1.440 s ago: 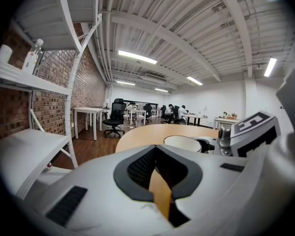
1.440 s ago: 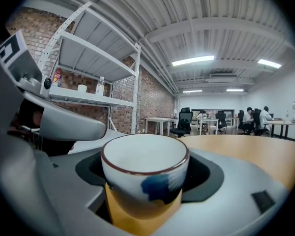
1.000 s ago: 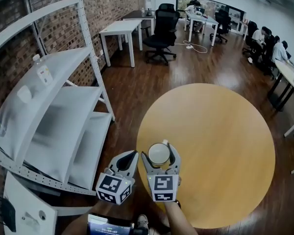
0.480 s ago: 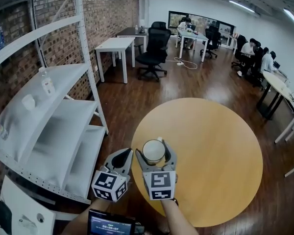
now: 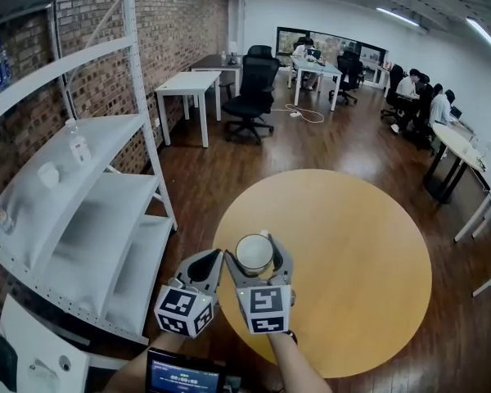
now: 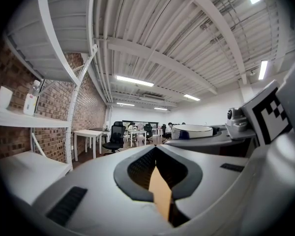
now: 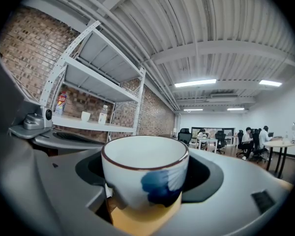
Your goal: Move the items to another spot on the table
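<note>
Head view: the right gripper (image 5: 259, 255) clamps a white cup (image 5: 254, 251) over the round table's (image 5: 352, 252) near edge, its base hidden. The left gripper (image 5: 204, 270) is closed and holds nothing.

Pale grey jaws, black-and-white marker cubes (image 5: 266, 309)

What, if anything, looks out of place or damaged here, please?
Nothing stands out: the cup sits upright in the right claw, the left claw is shut and empty, and the table shows no spill.
</note>
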